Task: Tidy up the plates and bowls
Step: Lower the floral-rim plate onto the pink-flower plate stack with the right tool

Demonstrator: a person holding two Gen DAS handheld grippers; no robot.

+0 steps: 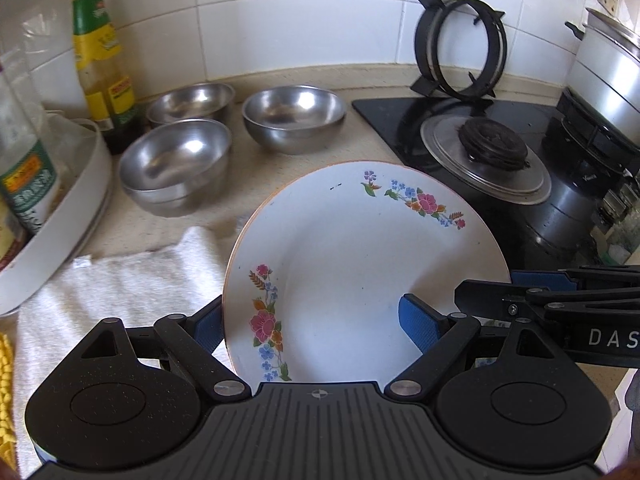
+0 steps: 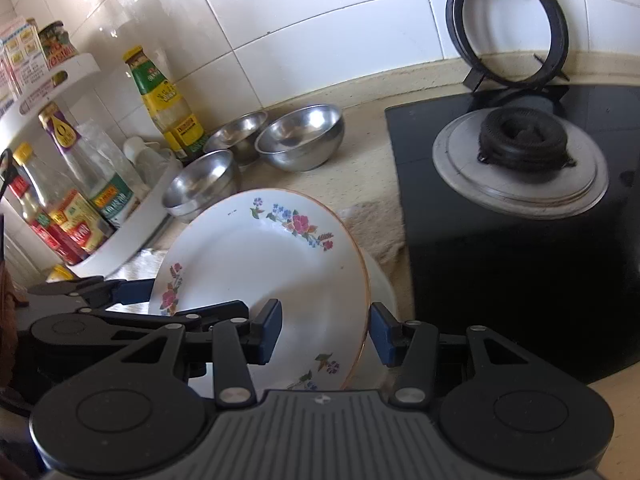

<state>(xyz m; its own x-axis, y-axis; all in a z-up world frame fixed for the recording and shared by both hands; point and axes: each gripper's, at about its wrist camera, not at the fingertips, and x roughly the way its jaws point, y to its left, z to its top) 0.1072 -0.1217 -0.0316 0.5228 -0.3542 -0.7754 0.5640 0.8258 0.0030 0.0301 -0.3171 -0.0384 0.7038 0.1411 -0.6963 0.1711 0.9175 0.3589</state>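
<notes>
A white plate with flower prints [image 1: 352, 264] [image 2: 248, 264] hangs tilted above the counter between both grippers. My right gripper [image 2: 326, 334] [image 1: 486, 286] is shut on its right rim, one pad on the face and one behind. My left gripper [image 1: 312, 324] [image 2: 180, 300] stands wide open astride the left rim, with one pad behind the plate and the other over its well. A second white dish [image 2: 380, 280] shows just behind the plate. Three steel bowls [image 1: 176, 164] [image 1: 192, 100] [image 1: 294, 114] sit at the back of the counter; the near one looks nested in another.
A white towel [image 1: 120, 280] lies on the counter below the plate. At left is a white rack [image 1: 60, 208] of sauce bottles [image 2: 164, 96]. To the right lies a black hob [image 1: 400, 128] with its burner [image 2: 520, 140], a pan support [image 1: 460, 44] leaning on the tiles, and a steel pot [image 1: 608, 72].
</notes>
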